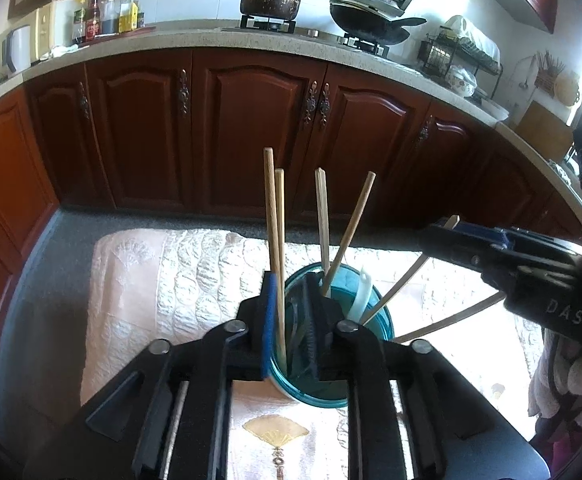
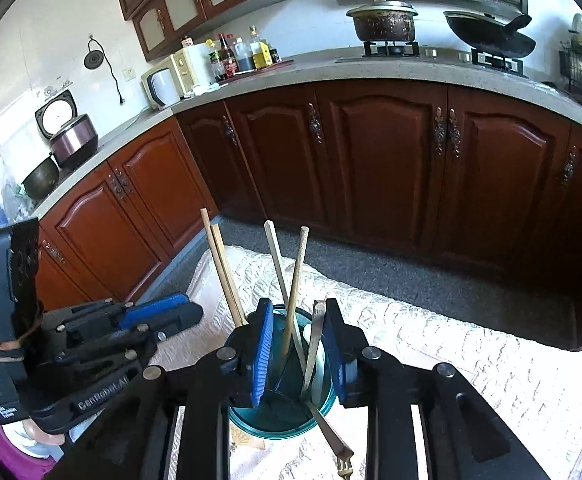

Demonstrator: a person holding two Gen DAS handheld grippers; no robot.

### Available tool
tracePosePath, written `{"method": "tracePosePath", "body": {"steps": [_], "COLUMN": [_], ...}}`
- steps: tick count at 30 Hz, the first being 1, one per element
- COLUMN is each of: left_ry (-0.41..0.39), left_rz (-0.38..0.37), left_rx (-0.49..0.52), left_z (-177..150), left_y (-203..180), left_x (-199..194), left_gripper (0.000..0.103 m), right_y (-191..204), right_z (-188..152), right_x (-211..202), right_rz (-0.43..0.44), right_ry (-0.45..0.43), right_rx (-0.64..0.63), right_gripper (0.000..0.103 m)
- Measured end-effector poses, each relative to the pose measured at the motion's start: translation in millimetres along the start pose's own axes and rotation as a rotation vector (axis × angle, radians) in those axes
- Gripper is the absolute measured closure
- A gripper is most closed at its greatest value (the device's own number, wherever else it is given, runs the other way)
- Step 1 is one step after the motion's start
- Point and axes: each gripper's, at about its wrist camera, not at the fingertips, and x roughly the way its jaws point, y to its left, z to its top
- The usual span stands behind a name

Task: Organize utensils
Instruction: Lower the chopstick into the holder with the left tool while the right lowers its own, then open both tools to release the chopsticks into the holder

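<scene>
1. The left gripper [image 1: 293, 316] hangs over the near rim of the teal cup [image 1: 379, 320], its jaws slightly parted; two chopsticks [image 1: 274, 220] rise between them, whether pressed I cannot tell.
2. The right gripper [image 2: 297, 344] hangs over the same cup [image 2: 251, 420], jaws apart; a chopstick and a metal fork [image 2: 331, 436] stand loose between them.
3. More chopsticks and a white spoon [image 1: 361, 296] lean inside the cup.
4. Under the cup lies a pale embroidered cloth [image 1: 171, 280].
5. Beyond the cup run dark wood cabinets [image 1: 251, 128].
</scene>
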Motion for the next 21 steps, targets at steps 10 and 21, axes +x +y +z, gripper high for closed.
{"method": "tracePosePath", "body": {"steps": [10, 21], "left_ry": [-0.021, -0.053], "left_rz": [0.027, 0.064], "left_rx": [0.025, 0.048], "left_z": [-9.9, -21.4], "left_y": [-10.0, -13.9], "left_x": [-9.0, -26.3], "left_gripper": [0.064, 0.055], "right_y": [5.7, 9.9], "right_z": [3.2, -2.2], "right_x": [-21.2, -65.8], "right_rz": [-0.050, -0.058], "right_ry": [-0.047, -0.128], "right_rx": [-0.018, -0.024], "right_gripper": [0.072, 0.068]}}
